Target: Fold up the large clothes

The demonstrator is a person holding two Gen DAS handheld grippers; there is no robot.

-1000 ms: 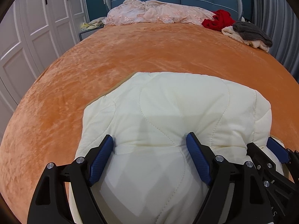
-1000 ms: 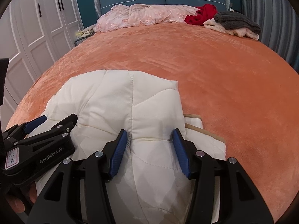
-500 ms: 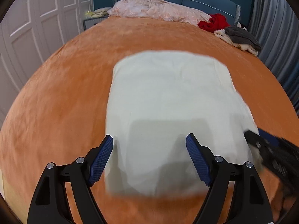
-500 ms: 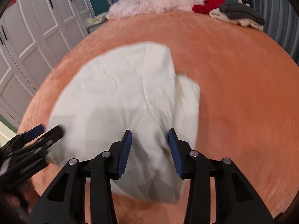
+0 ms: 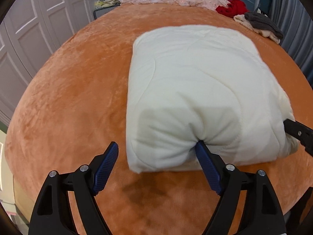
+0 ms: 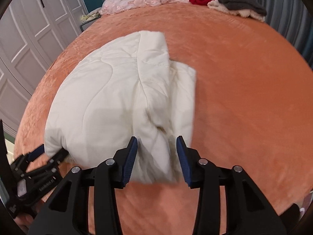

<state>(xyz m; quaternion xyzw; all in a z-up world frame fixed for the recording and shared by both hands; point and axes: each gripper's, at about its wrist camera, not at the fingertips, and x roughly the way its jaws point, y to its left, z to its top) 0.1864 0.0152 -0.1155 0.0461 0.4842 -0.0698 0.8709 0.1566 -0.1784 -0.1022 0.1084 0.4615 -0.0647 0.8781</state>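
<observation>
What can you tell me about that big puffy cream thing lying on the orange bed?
The cream quilted padded garment is folded into a thick, pillow-like bundle with curved stitch lines. It lies flat on the orange plush bedspread, near its front edge. The left tongs stand open, one blue pad pressing into its near edge. The right tongs straddle a bunched fold on its other side; whether they pinch it is unclear.

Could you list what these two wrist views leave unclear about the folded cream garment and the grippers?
- Left wrist view: the cream garment hides the right gripper's tips at the right edge.
- Right wrist view: motion blur smears the garment between the right gripper fingers, so contact is unclear.
- Both views: the garment's underside lies hidden against the orange bedspread.
</observation>
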